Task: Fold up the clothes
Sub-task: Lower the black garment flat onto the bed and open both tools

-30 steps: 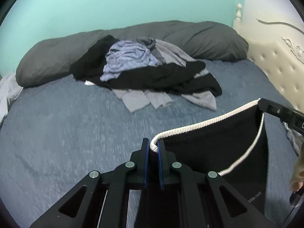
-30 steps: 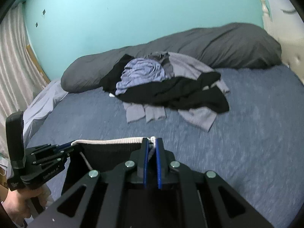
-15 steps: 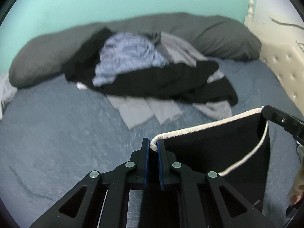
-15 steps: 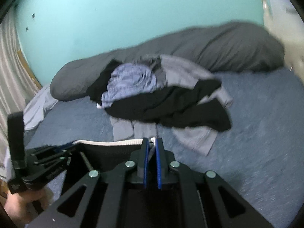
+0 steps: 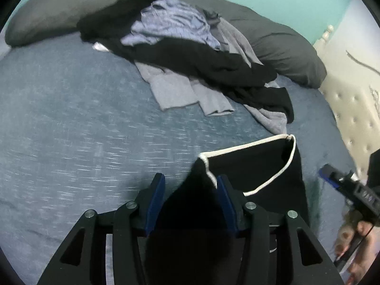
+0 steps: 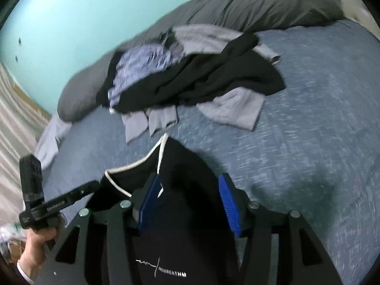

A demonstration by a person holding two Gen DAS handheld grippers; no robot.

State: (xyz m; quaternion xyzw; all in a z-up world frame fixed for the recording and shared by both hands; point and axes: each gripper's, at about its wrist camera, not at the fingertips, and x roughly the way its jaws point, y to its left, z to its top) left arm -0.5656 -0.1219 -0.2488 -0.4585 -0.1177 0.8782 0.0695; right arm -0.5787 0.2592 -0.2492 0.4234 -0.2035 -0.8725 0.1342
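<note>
Since the earlier frames both my tools have dropped toward the bed (image 5: 71, 123) and their jaws have just been opening, letting go of the white-trimmed edge they were pinching a second ago. My left tool (image 5: 188, 185) now stands with its blue pads apart; the black garment (image 5: 261, 166) lies between and under them, its cloth near the right pad, but I see no pinch on it. My right tool (image 6: 190, 190) is likewise spread, the black cloth bulging up between its pads and the white cord trim (image 6: 133, 165) running past the left pad at about 10 o'clock. In the left wrist view the garment sits at 3 o'clock of the tool, its trimmed opening slack on the blue bed cover, with the other tool and the hand holding it at the 4 o'clock edge. In the right wrist view white lettering shows on the garment at 6 o'clock, and the left tool sits at 8 o'clock. The pile of unfolded clothes (image 5: 190, 54), black, grey and pale blue, lies at 12 o'clock, well apart from the garment, against a long grey pillow (image 5: 285, 47).
</note>
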